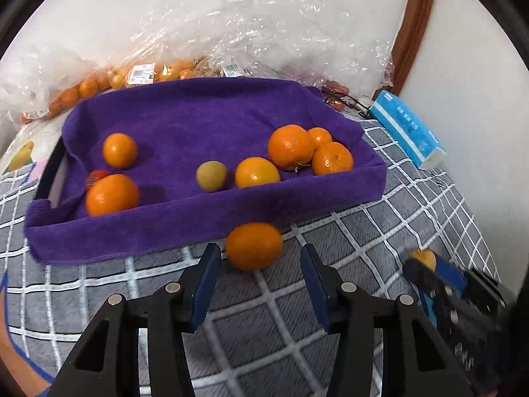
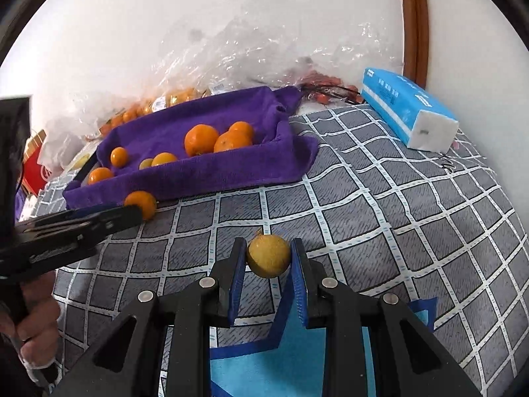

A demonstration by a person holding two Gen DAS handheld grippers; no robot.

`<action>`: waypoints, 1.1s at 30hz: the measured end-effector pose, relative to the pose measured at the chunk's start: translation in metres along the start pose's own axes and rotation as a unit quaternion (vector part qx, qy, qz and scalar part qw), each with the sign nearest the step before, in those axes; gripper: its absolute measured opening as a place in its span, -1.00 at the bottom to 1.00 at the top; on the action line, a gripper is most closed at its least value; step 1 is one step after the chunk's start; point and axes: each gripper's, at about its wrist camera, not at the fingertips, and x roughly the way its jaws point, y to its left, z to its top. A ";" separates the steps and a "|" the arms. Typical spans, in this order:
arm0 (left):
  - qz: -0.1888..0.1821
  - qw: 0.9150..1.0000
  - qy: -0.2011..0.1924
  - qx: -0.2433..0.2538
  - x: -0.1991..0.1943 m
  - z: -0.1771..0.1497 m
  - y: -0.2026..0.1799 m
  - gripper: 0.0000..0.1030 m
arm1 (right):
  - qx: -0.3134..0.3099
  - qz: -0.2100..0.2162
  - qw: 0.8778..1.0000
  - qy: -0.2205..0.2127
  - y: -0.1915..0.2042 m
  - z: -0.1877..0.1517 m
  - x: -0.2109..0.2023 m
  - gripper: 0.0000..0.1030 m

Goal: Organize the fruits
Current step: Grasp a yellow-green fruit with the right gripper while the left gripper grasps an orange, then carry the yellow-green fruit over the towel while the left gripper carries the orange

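Observation:
A tray lined with a purple towel (image 1: 185,112) (image 2: 231,165) holds several oranges, such as the large one (image 1: 290,147), and one small yellow-green fruit (image 1: 211,176). One more orange (image 1: 254,246) (image 2: 140,203) lies on the checked cloth against the tray's near wall. My left gripper (image 1: 259,256) (image 2: 132,213) is open. Its tips stand on either side of that orange and just short of it, and the pads do not press on it. My right gripper (image 2: 268,251) (image 1: 425,261) is shut on a round yellow fruit (image 2: 269,255), held above the cloth to the right of the tray.
Crumpled clear plastic bags (image 1: 248,29) with more small oranges lie behind the tray by the wall. A blue tissue pack (image 2: 406,112) (image 1: 406,129) sits at the right. A grey checked cloth (image 2: 396,215) covers the surface. A hand (image 2: 36,324) grips the left tool.

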 end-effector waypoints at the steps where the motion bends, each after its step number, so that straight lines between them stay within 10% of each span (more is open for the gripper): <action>1: 0.009 1.000 -0.001 -0.006 0.004 0.001 0.000 -0.08 | -0.006 0.002 1.000 0.000 0.002 0.000 0.000 -0.48; 8: -0.048 0.999 -0.004 -0.021 0.003 -0.004 0.013 -0.32 | -0.004 0.009 1.000 0.006 0.002 -0.001 0.002 -0.48; 18: -0.010 0.998 -0.038 -0.045 -0.040 -0.030 0.062 -0.32 | -0.004 0.008 1.000 -0.001 0.002 -0.001 0.000 -0.48; 23: -0.072 0.993 -0.046 -0.078 -0.049 -0.042 0.086 -0.32 | -0.001 0.011 1.000 -0.004 0.001 -0.001 -0.001 -0.48; 33: -0.052 0.993 -0.072 -0.074 -0.057 -0.044 0.084 -0.32 | -0.001 0.004 1.000 -0.006 0.002 -0.001 -0.002 -0.48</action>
